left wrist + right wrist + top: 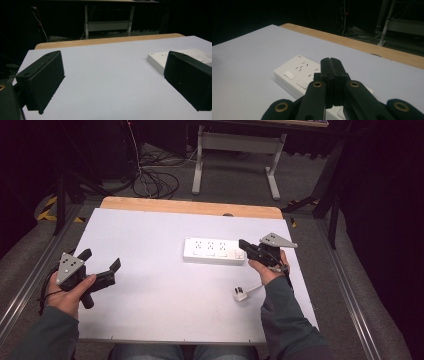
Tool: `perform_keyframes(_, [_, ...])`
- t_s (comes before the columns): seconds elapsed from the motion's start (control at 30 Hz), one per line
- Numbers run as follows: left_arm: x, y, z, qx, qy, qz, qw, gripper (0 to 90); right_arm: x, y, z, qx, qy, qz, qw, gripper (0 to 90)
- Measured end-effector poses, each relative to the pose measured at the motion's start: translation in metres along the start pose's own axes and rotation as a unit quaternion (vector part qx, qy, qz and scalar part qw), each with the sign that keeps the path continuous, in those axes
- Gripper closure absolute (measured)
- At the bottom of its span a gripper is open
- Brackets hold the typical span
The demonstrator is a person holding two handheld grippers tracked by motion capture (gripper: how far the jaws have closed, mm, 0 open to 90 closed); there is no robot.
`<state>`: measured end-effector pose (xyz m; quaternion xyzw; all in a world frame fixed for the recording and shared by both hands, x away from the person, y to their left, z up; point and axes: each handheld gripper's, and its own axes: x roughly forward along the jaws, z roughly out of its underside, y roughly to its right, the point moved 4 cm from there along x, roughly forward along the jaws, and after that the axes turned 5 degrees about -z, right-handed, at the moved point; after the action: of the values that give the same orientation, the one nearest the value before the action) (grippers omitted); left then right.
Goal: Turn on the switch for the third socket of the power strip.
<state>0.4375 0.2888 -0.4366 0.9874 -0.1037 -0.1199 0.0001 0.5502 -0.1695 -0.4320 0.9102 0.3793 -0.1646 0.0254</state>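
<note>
Closed right gripper (243, 243) hovers at the power strip (213, 250).
Its fingers are pressed together, empty; left gripper (102, 261) fingers spread wide above the desk (150, 295).

No readable text, label, brand or number is to be made out anywhere. A tiny grey mark is seen at one corner of the white power strip (298, 72) in the right gripper view, but it is too small to be read. Yellow-and-black hazard stripes (47, 207) are seen on the floor beside the tabletop (150, 240), without lettering.
</note>
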Motion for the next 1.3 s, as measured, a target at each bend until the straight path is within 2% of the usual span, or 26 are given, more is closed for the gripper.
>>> perform_keyframes(0.3, [0.0,0.0,0.0,-0.001,-0.001,-0.001,1.0,3.7,-0.004,-0.003,0.002,0.001,0.002,-0.006,1.0,90.0])
perform_keyframes(0.53, [0.0,0.0,-0.001,0.003,0.006,0.003,1.0,3.8,-0.009,-0.004,0.003,0.004,0.011,-0.009,0.9999,90.0])
perform_keyframes(0.77, [0.001,0.0,0.0,-0.001,0.001,0.002,1.0,3.9,-0.014,-0.008,0.003,0.005,0.02,-0.016,0.9997,90.0])
perform_keyframes(1.3, [0.001,0.0,0.0,-0.001,0.002,0.003,1.0,3.9,-0.023,-0.007,0.005,0.014,0.027,-0.015,0.9994,89.3])
